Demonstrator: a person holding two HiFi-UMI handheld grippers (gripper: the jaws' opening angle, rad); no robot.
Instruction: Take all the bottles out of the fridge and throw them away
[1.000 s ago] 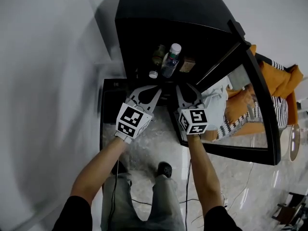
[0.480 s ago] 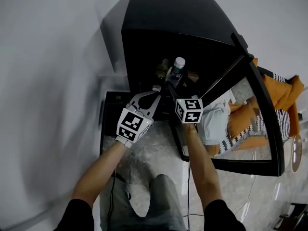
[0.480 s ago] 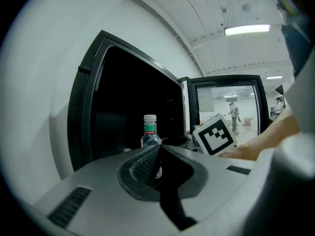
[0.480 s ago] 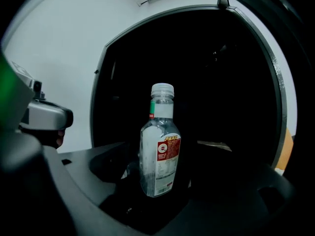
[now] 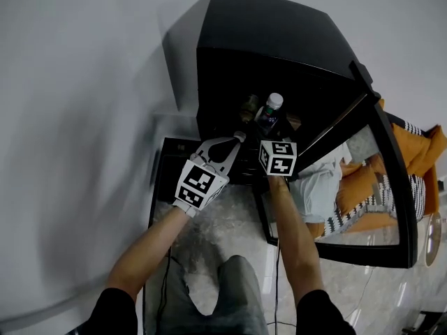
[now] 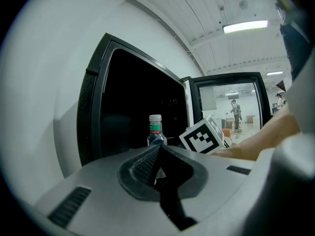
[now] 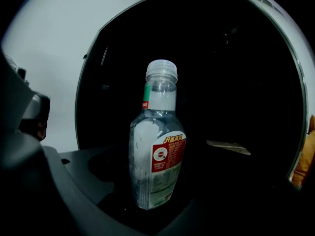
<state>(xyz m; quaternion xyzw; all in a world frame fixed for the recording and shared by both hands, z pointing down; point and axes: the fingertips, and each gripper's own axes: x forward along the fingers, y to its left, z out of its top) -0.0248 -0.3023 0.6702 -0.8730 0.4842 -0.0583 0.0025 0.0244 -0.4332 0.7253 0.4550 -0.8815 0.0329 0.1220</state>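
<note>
A clear bottle (image 5: 271,110) with a white cap and red label stands upright inside the black fridge (image 5: 279,40). My right gripper (image 5: 269,137) reaches into the fridge opening. Its jaws have just been opening and now stand wide, with the bottle (image 7: 157,156) between them and no pad pressing on it. My left gripper (image 5: 237,137) hovers just outside the fridge's lower left edge, its pads (image 6: 147,163) closed together on nothing. The bottle (image 6: 156,132) shows beyond them.
A brownish container (image 5: 249,107) stands left of the bottle, deeper in the fridge. The glass door (image 5: 380,187) hangs open to the right. A black low stand (image 5: 159,173) sits under the fridge. A white wall runs along the left.
Both hands have moved forward towards the fridge. The right gripper has gone into the opening, up to the bottle. The left gripper has come up to the fridge's front edge.
</note>
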